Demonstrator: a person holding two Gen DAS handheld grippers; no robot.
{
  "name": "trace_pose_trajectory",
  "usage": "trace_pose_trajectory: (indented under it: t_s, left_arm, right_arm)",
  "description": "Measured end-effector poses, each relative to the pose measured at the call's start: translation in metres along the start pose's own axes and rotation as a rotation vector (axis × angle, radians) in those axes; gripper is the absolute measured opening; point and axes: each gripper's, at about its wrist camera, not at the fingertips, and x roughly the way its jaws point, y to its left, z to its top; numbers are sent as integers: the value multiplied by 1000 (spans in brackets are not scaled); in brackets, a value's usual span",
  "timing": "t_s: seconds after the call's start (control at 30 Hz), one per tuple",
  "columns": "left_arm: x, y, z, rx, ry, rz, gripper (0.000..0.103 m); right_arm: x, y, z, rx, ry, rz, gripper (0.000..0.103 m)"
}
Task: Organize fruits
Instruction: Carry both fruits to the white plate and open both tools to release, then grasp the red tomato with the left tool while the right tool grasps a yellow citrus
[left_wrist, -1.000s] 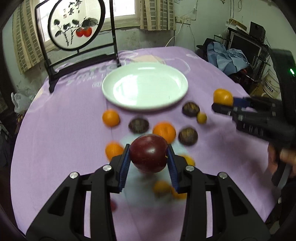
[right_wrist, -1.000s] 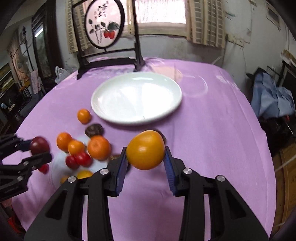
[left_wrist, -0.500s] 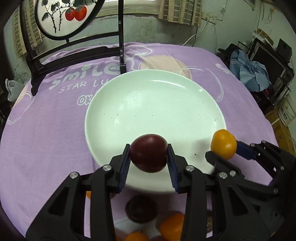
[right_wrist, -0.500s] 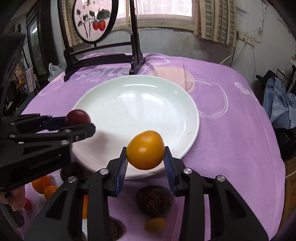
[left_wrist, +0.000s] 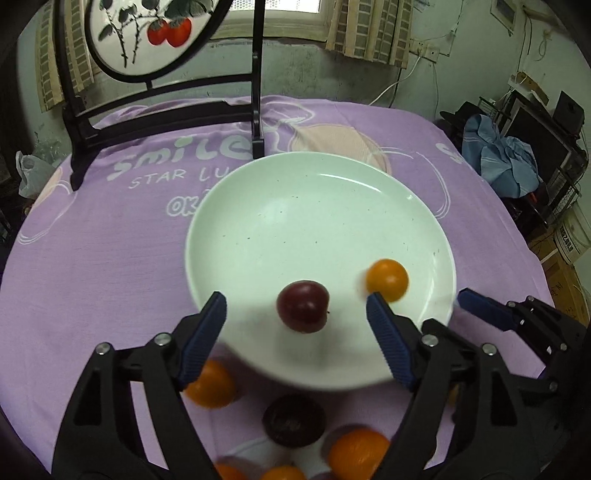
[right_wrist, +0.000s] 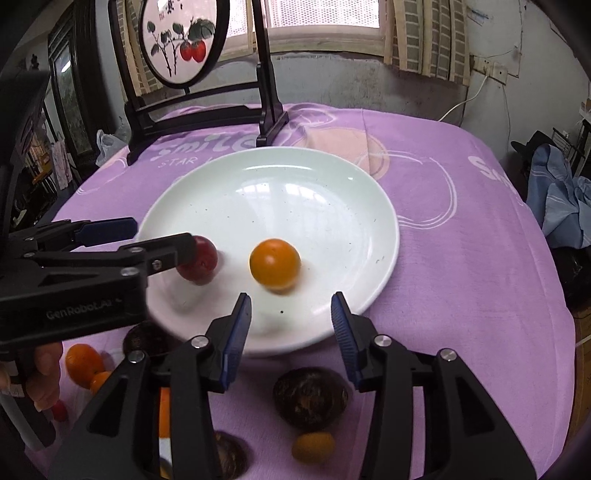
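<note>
A white plate (left_wrist: 258, 173) (right_wrist: 369, 192) lies on the purple cloth. In the left wrist view my left gripper (left_wrist: 295, 304) hovers over the plate's near rim. Its jaws are opening wide, and a dark red fruit (left_wrist: 303, 311) sits free between them on the plate, touching neither pad. My right gripper (right_wrist: 291, 299) is also opening. The orange fruit (right_wrist: 275, 264) lies loose just beyond its tips, slightly blurred. In the right wrist view the left gripper (right_wrist: 164, 234) reaches in from the left, with the red fruit (right_wrist: 201, 260) beside it. The orange fruit (left_wrist: 387, 279) lies right of the red one.
Loose fruit lies on the cloth in front of the plate: oranges (left_wrist: 210, 384) (left_wrist: 356, 458), dark wrinkled fruits (left_wrist: 293, 421) (right_wrist: 310, 398) and a small yellow one (right_wrist: 313, 446). A black stand (left_wrist: 162, 118) with a round painted screen stands behind the plate. A hand (right_wrist: 46, 373) holds the left gripper.
Both grippers carried their fruits from the pile to over the plate's near edge. Both jaws then spread, and the red and orange fruits came free onto the plate.
</note>
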Motion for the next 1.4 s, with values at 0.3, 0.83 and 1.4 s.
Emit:
trace_pose_trajectory:
  t_s: [0.3,0.83,1.4]
  left_arm:
    - [-70,12,-54,60,-44,14,89]
    - [-118,25,-167,96,-27,67,89]
    - [-113,61,-206,83,22,97,89]
  right_arm:
    - [-58,15,-53,-58,-32,-34,65]
    - [-99,89,-139,-175,33,104,65]
    - [-47,124,-146,-204,140,139,54]
